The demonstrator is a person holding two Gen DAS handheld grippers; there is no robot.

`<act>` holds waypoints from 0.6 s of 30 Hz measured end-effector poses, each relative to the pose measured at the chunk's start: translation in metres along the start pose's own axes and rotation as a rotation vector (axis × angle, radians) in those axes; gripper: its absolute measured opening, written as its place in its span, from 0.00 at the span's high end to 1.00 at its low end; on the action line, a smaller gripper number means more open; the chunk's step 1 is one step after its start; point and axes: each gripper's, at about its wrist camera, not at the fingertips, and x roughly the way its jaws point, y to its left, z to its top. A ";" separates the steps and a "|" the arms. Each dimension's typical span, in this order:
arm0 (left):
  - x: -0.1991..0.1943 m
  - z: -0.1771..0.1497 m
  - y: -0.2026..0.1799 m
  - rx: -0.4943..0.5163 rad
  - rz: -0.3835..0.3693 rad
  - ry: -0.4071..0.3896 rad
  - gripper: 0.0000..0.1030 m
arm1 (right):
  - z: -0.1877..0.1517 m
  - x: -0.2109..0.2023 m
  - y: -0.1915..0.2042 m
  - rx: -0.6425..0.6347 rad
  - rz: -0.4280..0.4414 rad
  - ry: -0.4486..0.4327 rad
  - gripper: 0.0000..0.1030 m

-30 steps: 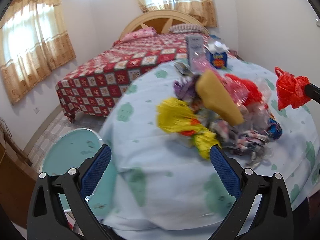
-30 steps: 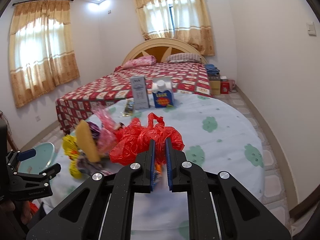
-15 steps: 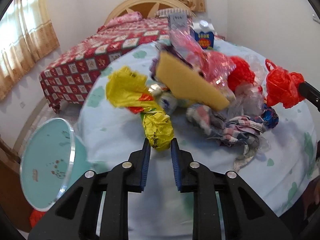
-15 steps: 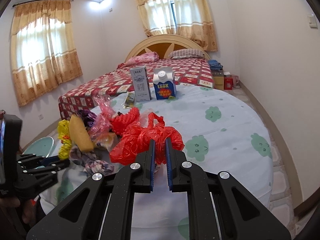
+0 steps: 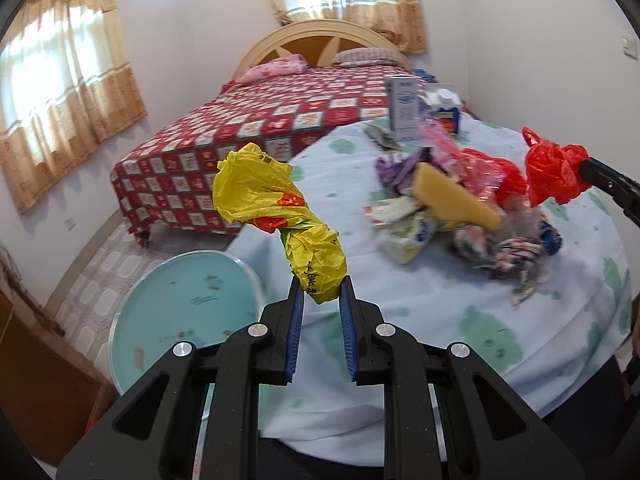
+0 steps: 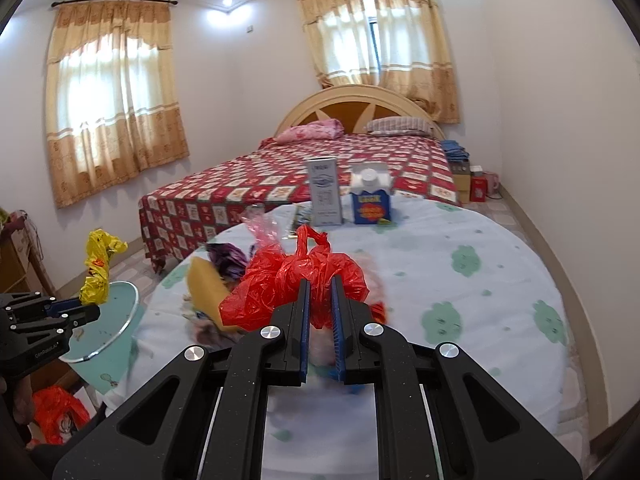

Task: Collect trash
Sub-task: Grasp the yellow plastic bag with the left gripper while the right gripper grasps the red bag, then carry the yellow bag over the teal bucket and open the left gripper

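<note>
Two views, taken in turn.

Left wrist: left gripper (image 5: 321, 298) pinched on the lower end of a crumpled yellow bag (image 5: 276, 216), lifted clear of the table (image 5: 460, 320). Long axis of the bag slanted up and to the left from the fingers, with the loose top flared out. Hung above the table's near-left edge, close beside a round teal bin (image 5: 180, 316) down and to the left, likely where the bag should be dropped. Remaining trash pile (image 5: 460, 212) well off to the right on the cloth, with a yellow sponge (image 5: 456, 196) sticking out. Red bag (image 5: 556, 172) seen at far right, held on a black fingertip. Bin's inside not visible, only its flat top face; rim partly cut off behind the fingers. Pile blurred, items hard to separate.

Right wrist: right gripper (image 6: 320, 300) clamped shut on the red bag (image 6: 296, 288), bunched just ahead of the fingers with handles pointing up. Hovered over the pile, most of it hidden behind the bag and smeared. Left gripper (image 6: 86, 310) at far left with the yellow bag (image 6: 98, 268) upright over the bin (image 6: 116, 320), clearly the nearer of the two. Two cartons (image 6: 348, 198) upright at the table's far side.
</note>
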 end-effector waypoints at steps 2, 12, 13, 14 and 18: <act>0.000 -0.002 0.009 -0.010 0.022 0.005 0.82 | 0.004 0.005 0.010 -0.012 0.015 -0.005 0.90; -0.001 -0.009 0.060 -0.066 0.099 0.018 0.82 | 0.018 0.021 0.060 -0.089 0.090 -0.027 0.90; -0.001 -0.010 0.064 -0.071 0.104 0.021 0.82 | 0.020 0.024 0.065 -0.096 0.098 -0.028 0.90; -0.001 -0.011 0.066 -0.075 0.109 0.024 0.82 | 0.021 0.027 0.070 -0.104 0.105 -0.027 0.90; 0.001 -0.013 0.081 -0.093 0.130 0.032 0.82 | 0.024 0.035 0.085 -0.121 0.127 -0.022 0.90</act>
